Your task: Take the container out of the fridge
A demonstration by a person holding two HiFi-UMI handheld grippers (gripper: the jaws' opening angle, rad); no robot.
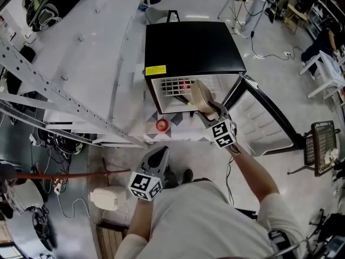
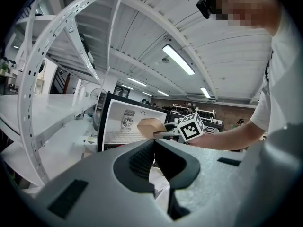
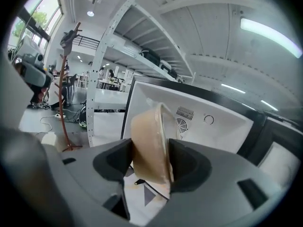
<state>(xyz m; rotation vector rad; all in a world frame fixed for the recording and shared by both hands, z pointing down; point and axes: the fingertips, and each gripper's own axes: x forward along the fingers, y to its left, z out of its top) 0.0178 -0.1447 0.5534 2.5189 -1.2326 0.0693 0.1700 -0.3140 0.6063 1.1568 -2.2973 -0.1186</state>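
Head view: right tongs clamped across a tan lidded container, tilted on edge at the mouth of the black fridge, just in front of its wire shelf. Fridge door swung wide to the right. Right gripper view: both pads pressed on the container's sides, jaws partway apart around it, white fridge interior behind. Left tongs held low, well apart from the fridge, jaws together with nothing between. Red round thing on the patterned mat below the opening.
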